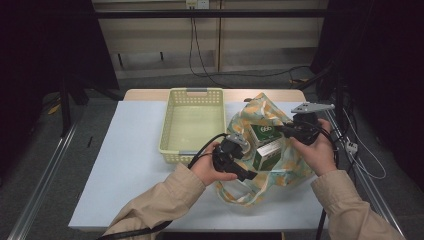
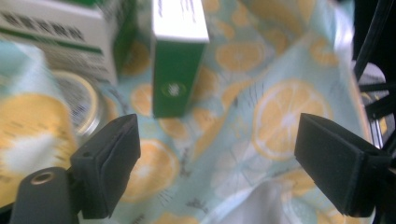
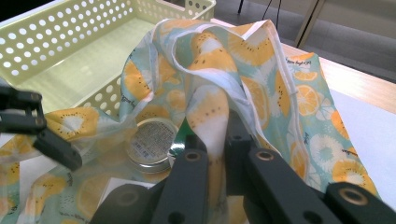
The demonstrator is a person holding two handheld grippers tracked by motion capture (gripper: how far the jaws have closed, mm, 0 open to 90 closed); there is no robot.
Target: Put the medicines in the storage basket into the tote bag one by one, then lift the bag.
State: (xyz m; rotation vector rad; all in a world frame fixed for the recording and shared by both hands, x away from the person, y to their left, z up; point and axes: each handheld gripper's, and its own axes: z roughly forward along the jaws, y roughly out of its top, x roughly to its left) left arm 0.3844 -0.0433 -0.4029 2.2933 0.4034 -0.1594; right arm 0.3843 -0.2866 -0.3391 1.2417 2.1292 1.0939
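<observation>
**Bag held open at table**

A lemon-print bag (image 1: pixel 270 150) was seen on the white table (image 1: pixel 130 165), just right of a yellow basket (image 1: pixel 192 125). Its rim was pinched by the closed right gripper (image 3: pixel 215 140). The left gripper (image 2: pixel 217 154) was held wide open inside, empty, near green boxes (image 2: pixel 177 70) and a tin (image 3: pixel 152 142).

Beige sleeves (image 1: pixel 165 197); each black gripper (image 1: pixel 239 159) trails a black cable (image 1: pixel 202 149); grey three-cornered plate (image 1: pixel 310 107) on top.
</observation>
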